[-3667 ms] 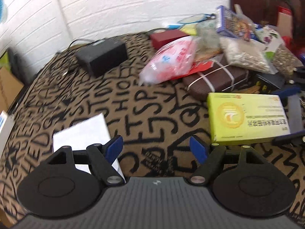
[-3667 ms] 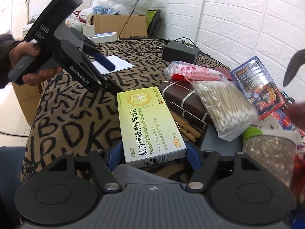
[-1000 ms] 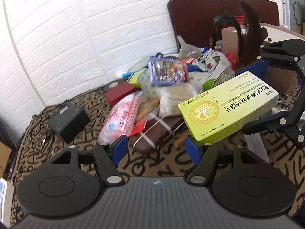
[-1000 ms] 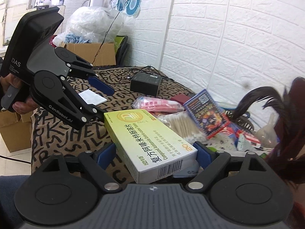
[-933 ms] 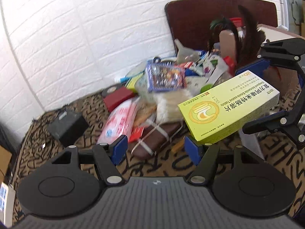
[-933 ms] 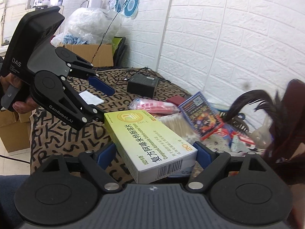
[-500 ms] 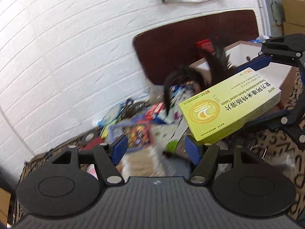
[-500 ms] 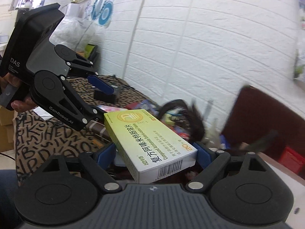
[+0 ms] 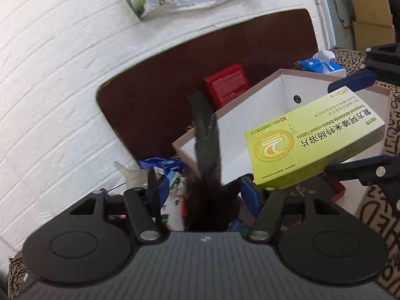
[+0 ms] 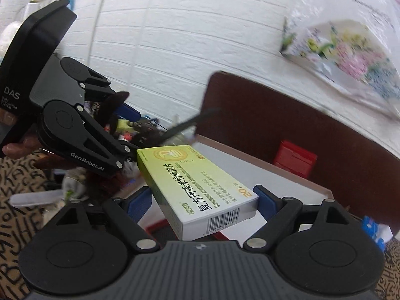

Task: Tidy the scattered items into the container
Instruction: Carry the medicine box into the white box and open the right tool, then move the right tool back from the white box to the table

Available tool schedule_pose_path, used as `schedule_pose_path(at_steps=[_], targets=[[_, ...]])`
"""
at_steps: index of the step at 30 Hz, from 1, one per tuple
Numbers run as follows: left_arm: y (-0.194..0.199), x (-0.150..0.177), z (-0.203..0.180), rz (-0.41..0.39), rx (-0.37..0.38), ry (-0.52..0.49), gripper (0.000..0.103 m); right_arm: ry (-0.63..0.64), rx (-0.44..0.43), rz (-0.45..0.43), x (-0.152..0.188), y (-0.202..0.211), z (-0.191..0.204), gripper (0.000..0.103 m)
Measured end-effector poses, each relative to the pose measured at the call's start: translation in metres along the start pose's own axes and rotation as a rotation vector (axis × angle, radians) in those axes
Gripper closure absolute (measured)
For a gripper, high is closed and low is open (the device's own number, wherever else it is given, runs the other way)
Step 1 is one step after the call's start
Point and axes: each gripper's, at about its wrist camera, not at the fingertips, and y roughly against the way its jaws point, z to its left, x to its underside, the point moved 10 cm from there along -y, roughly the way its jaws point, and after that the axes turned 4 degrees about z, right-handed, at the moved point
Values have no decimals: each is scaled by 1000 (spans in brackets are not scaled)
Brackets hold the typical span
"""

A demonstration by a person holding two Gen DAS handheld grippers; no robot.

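Although narrowing at this moment, seems to pinch nothing yet: so reads the left hand-held gripper [image 9: 203, 192], low over a heap of clutter, with dark feathers [image 9: 206, 147] standing up in the gap and neither pad plainly pressing on them. Probably drawn in this way to keep clear of the carried load while travelling alongside it.

Further right, past the feathers, to the white container [image 9: 250, 110]: open-topped, empty as far as can be seen, set against a dark brown board [image 9: 162, 82] with a red box [image 9: 226, 87] behind its far wall. Placed well for a drop from above.

Over its near corner, up in the air and touching nothing below, hangs the yellow-green medicine box [image 9: 315, 140]. Clamped across its short width by the right hand-held gripper [image 10: 202, 200], one blue pad flat on each long side, label up, barcode end toward the wrist. Sensible, since the long faces give the pads flat, parallel ground and leave the far end free to lead into the opening.

At far right, beyond the container, a blue tissue pack [image 9: 322, 66] on the patterned cloth [image 9: 392, 115].

Judged from this: carrying step nearly done, lowering and release not yet.
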Motion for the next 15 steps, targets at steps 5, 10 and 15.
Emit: schedule_pose_path(at_steps=[5,10,15], targets=[[-21,8,-6,51,0,5,41,-19,-11,42,19,-13,-14,14],[-34,20,-9,86,31,-2,35,-25,-24,88,34,-24,-12,15],[-21,27,-15,59,44,-42,25,-21,-32,78,33,-20,3,24]])
